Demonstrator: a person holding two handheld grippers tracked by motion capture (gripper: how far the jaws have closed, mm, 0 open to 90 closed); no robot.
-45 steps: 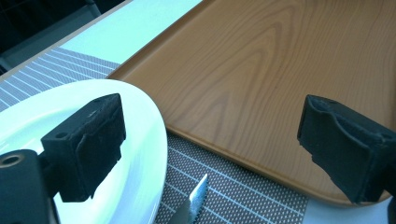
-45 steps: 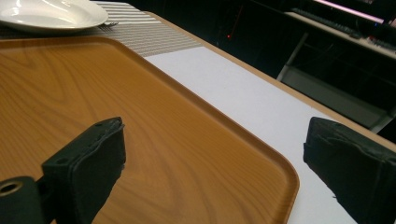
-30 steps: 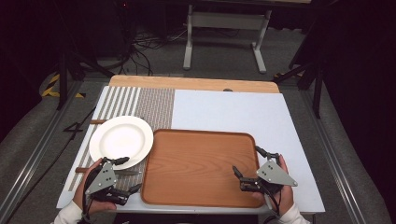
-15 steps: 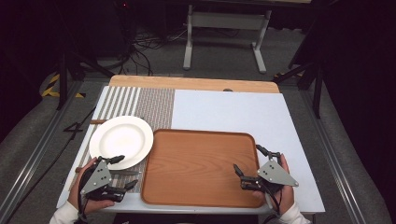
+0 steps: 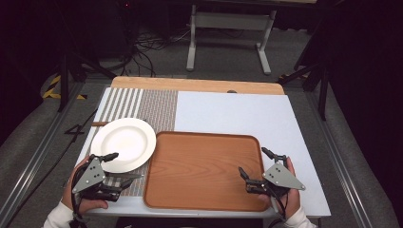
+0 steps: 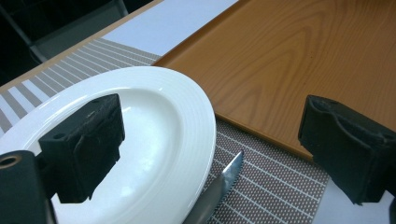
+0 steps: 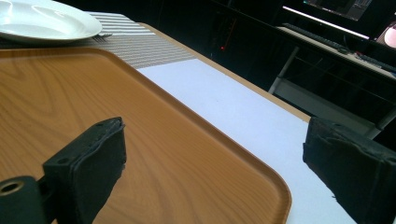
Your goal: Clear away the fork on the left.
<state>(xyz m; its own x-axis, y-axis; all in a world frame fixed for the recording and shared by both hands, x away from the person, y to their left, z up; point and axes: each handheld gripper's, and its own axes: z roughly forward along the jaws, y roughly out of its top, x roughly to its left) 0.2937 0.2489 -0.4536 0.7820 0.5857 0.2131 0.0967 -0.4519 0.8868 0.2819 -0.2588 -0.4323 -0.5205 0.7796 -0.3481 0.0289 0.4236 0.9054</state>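
Note:
A white round plate (image 5: 123, 144) lies on a brown-and-white striped placemat (image 5: 142, 102) at the left. Right beside it sits a wooden tray (image 5: 202, 171) with nothing on it. A knife blade (image 6: 219, 186) with a serrated edge pokes out from under the plate's near rim (image 6: 187, 140); in the high view the blade (image 5: 129, 176) rests on the mat. My left gripper (image 5: 116, 173) is open at the plate's near edge, and its jaws hold nothing. My right gripper (image 5: 253, 161) is open too, and its jaws straddle the tray's near right corner (image 7: 275, 191).
The white tabletop (image 5: 237, 114) stretches behind and to the right of the tray. A wooden strip (image 5: 190, 84) runs along the far edge. A thin brown utensil end (image 5: 98, 124) sticks out left of the plate. Dark floor, cables and a stand lie beyond the table.
My left gripper has slid left along the near edge, from the tray's left corner to the plate's near rim. The right gripper has hardly moved.

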